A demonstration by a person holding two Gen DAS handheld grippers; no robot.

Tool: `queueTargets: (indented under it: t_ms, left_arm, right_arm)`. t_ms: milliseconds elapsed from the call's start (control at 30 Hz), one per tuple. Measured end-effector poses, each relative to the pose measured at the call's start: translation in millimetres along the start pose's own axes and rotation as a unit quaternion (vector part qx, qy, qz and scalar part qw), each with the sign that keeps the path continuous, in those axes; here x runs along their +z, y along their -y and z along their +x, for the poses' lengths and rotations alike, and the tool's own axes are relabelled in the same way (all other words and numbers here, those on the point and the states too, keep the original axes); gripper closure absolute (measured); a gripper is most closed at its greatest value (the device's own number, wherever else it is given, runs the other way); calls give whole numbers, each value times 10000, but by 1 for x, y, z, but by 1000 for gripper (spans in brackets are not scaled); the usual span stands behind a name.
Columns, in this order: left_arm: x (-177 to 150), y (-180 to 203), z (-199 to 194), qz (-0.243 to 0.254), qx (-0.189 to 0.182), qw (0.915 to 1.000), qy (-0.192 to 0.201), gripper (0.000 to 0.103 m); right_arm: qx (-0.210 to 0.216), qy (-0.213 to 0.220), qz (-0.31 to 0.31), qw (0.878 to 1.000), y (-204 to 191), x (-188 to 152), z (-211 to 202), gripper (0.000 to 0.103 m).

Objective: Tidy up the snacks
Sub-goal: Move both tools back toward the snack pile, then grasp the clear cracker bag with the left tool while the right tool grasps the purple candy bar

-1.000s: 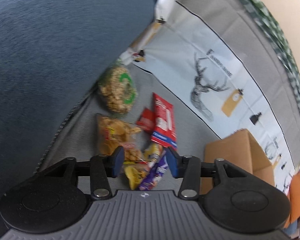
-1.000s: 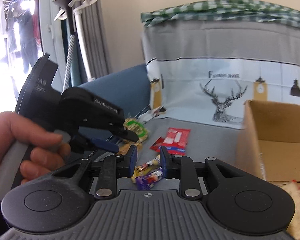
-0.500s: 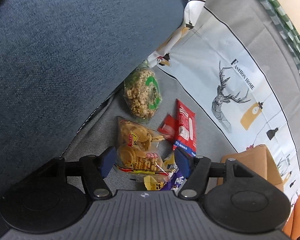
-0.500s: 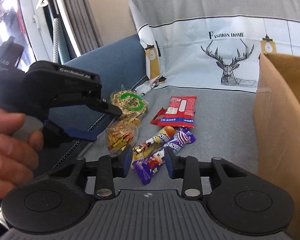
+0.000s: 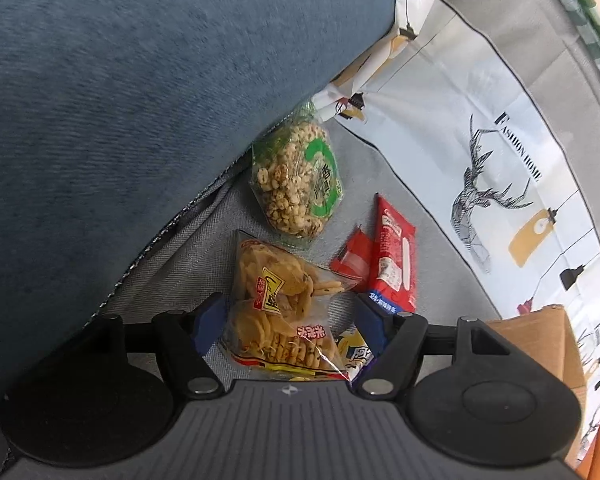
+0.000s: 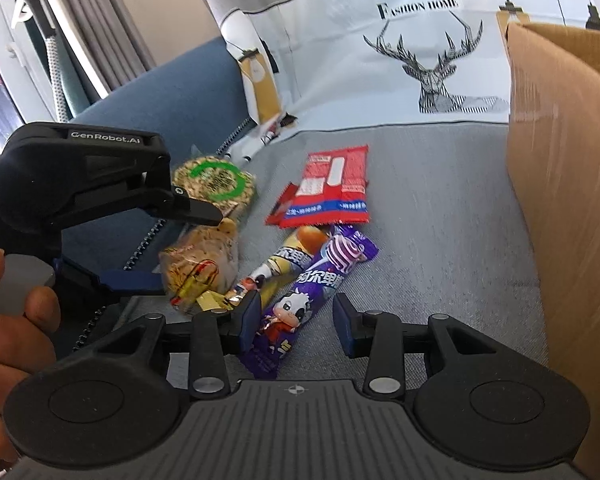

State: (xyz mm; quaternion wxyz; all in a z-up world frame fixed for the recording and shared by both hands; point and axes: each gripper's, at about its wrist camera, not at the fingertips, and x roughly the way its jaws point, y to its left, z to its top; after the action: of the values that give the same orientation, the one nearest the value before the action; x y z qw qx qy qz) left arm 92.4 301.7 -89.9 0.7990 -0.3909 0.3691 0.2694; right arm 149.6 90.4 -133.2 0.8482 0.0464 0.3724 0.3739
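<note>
Snacks lie on a grey sofa seat (image 6: 420, 200). My left gripper (image 5: 290, 326) is open, its blue pads on either side of a clear bag of yellow crackers (image 5: 276, 312), not closed on it; the bag also shows in the right wrist view (image 6: 200, 268). Behind it lie a green-labelled puffed snack bag (image 5: 296, 188), a red packet (image 5: 394, 256) and a small red sachet (image 5: 352, 258). My right gripper (image 6: 296, 320) is open just above a purple candy bar (image 6: 300, 300), beside a yellow-and-white bar (image 6: 276, 268). The left gripper (image 6: 180, 240) shows at the left of the right wrist view.
A cardboard box (image 6: 564, 184) stands at the right on the seat, also in the left wrist view (image 5: 540, 340). A blue sofa arm (image 5: 140, 100) rises at the left. A deer-print cover (image 6: 432, 52) hangs over the backrest. Curtains (image 6: 80, 40) are at the far left.
Both grippers have moved forward and down toward the snacks and opened wider. The left one now straddles the cracker bag; the right one has come over the purple bar.
</note>
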Motion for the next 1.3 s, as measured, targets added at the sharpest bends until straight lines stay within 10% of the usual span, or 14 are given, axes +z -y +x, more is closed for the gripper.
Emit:
queueTargets:
  t_ms: [433,1300]
  left_arm:
    - [-2,2,3,432,177,9989,-7,41]
    - [-49,-24,-38,1020,236,9900,-945,45]
  right_arm:
    - [-267,52,-572,9980,-3,-3,-7,92]
    - [-354,-465,-1811,9817,-26,-61,-96,91]
